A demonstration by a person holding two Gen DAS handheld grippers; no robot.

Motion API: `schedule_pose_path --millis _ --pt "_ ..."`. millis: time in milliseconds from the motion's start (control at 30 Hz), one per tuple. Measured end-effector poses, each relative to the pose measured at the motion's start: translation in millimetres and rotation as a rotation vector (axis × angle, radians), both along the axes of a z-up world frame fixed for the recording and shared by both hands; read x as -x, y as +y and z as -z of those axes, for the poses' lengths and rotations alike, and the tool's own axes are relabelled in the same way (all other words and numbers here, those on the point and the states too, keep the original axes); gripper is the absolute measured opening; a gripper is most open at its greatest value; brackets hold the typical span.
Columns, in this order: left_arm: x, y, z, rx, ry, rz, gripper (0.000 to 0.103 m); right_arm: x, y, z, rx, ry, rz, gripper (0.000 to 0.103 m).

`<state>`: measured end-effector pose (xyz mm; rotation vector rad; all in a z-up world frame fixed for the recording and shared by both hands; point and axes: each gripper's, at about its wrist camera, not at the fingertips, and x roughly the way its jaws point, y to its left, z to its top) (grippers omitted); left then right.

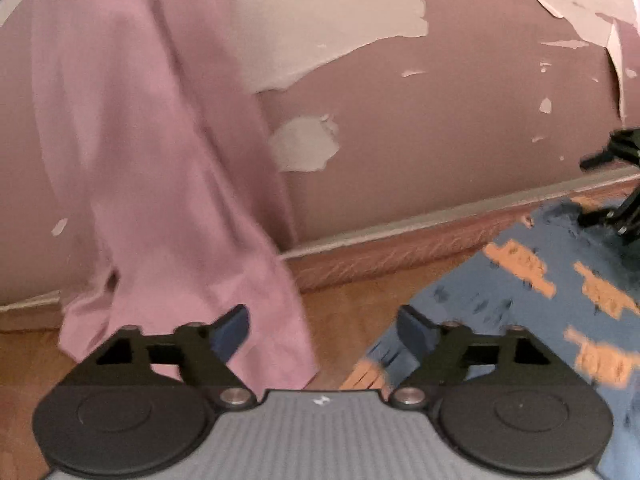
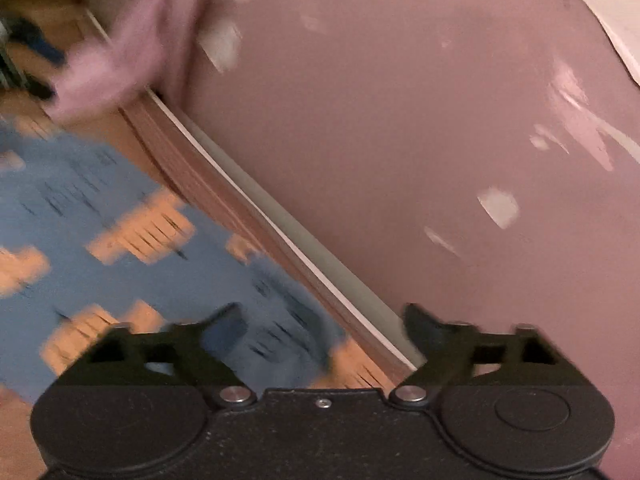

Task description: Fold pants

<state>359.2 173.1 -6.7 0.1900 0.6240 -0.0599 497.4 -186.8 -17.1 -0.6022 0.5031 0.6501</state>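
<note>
A pink cloth [image 1: 168,184], seemingly the pants, hangs down along the wall at the left of the left wrist view, its lower hem close to the wooden floor; its top runs out of frame. My left gripper [image 1: 322,320] is open just in front of that hem, with nothing between its fingers. My right gripper [image 2: 320,312] is also open and empty, pointing at the skirting board. In the blurred right wrist view the pink cloth [image 2: 120,52] shows at top left, beside the left gripper [image 2: 28,60]. The right gripper [image 1: 616,184] shows as dark parts at the right edge of the left wrist view.
A blue rug [image 1: 540,300] with orange patches lies on the wooden floor [image 1: 352,320]. A skirting board [image 2: 248,216] runs along a mauve wall [image 1: 440,128] with peeling paint. The rug [image 2: 100,208] reaches close to the skirting.
</note>
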Motion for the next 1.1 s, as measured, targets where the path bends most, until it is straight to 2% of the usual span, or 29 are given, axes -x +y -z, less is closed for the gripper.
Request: schedule_pose_path --millis 167,267,300,367,400,467,533,567,633,700,800,867,900,933,1033,1100 --pt "-1.7 30.0 11.2 0.055 0.148 0.033 0.090 -7.5 30.1 -10.9 -0.051 0.109 -0.167 0.100" --pt "-4.9 31.2 17.8 0.092 0.194 0.040 0.089 -17.8 54.7 -10.5 -0.039 0.179 -0.191 0.100" --pt "-5.4 30.2 19.5 0.093 0.204 0.037 0.087 -23.0 62.3 -10.3 -0.034 0.201 -0.193 0.100" --pt "-6.6 26.6 22.4 0.090 0.229 0.040 0.071 -30.5 69.0 -8.7 -0.007 0.230 -0.187 0.099" --pt "-7.8 24.8 24.9 0.080 0.251 0.047 0.058 -32.3 69.9 -8.8 0.009 0.231 -0.183 0.097" --pt "-9.1 20.0 27.1 0.057 0.272 0.053 0.051 -36.4 71.9 -6.5 0.046 0.231 -0.181 0.088" --pt "-9.2 14.0 27.2 0.043 0.279 0.074 0.034 -39.0 69.4 -3.5 0.073 0.239 -0.184 0.081" --pt "-8.8 11.1 26.8 0.037 0.281 0.082 0.030 -41.1 69.9 -0.2 0.083 0.246 -0.186 0.076" --pt "-7.6 3.1 26.2 0.018 0.285 0.100 0.011 -44.7 68.4 2.3 0.078 0.265 -0.186 0.075" --pt "-6.5 -4.7 26.2 -0.011 0.285 0.102 0.006 -51.7 64.5 3.1 0.053 0.315 -0.177 0.070" --pt "-3.8 -12.9 24.6 -0.058 0.277 0.095 0.003 -61.9 57.7 4.3 0.008 0.391 -0.178 0.054" --pt "-3.4 -13.6 23.2 -0.069 0.270 0.070 0.003 -64.6 55.2 3.5 -0.008 0.394 -0.167 0.032" --pt "-3.9 -13.6 22.8 -0.078 0.262 0.058 0.003 -66.1 53.6 3.3 -0.019 0.398 -0.152 0.025" --pt "-3.0 -13.6 22.1 -0.085 0.254 0.047 0.003 -66.9 51.0 3.0 -0.024 0.395 -0.136 0.012" --pt "-0.4 -14.1 20.5 -0.089 0.244 0.028 0.002 -56.2 49.1 4.9 -0.017 0.368 -0.141 0.002" --pt "3.0 -17.1 19.3 -0.120 0.219 0.019 0.002 -44.5 51.8 6.7 0.010 0.319 -0.155 0.001"
